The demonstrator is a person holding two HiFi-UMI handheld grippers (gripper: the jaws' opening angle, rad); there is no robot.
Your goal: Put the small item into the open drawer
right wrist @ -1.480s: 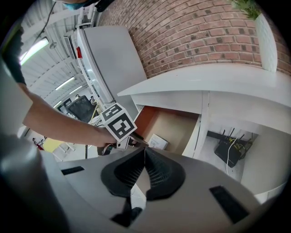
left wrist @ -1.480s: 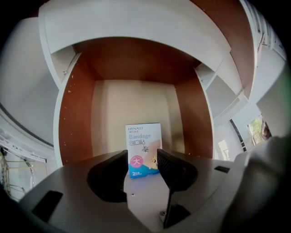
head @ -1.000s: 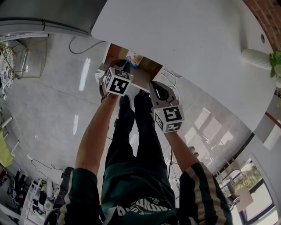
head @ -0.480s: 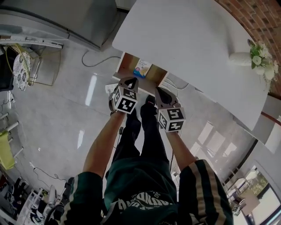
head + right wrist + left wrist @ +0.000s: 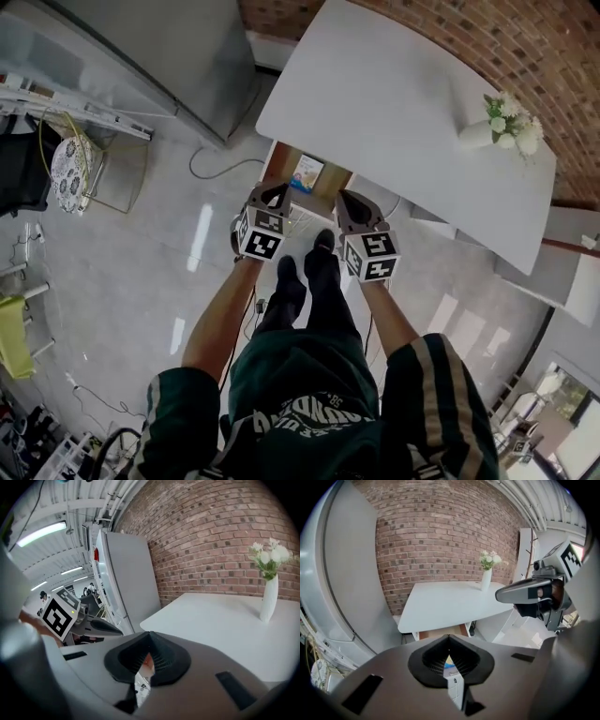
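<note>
The open wooden drawer (image 5: pixel 330 182) juts out from under the white table (image 5: pixel 403 94). A small packet with blue and white print (image 5: pixel 307 172) lies inside it. In the head view my left gripper (image 5: pixel 273 194) hangs just short of the drawer's front, shut and empty. My right gripper (image 5: pixel 351 201) is level with it on the right, also shut with nothing held. In the left gripper view the left gripper (image 5: pixel 449 637) has its jaws together, and the packet (image 5: pixel 449 662) shows through the gap below them. The right gripper (image 5: pixel 150 633) looks shut too.
A white vase of flowers (image 5: pixel 499 120) stands at the table's far end by the brick wall (image 5: pixel 525 47). A tall grey cabinet (image 5: pixel 141 47) is to the left. Cables (image 5: pixel 211 161) lie on the glossy floor, and a rack (image 5: pixel 70 159) stands at the left.
The left gripper has drawn back from the drawer and closed, leaving the packet inside. Both grippers now sit side by side, and the head view has pulled back and up.
</note>
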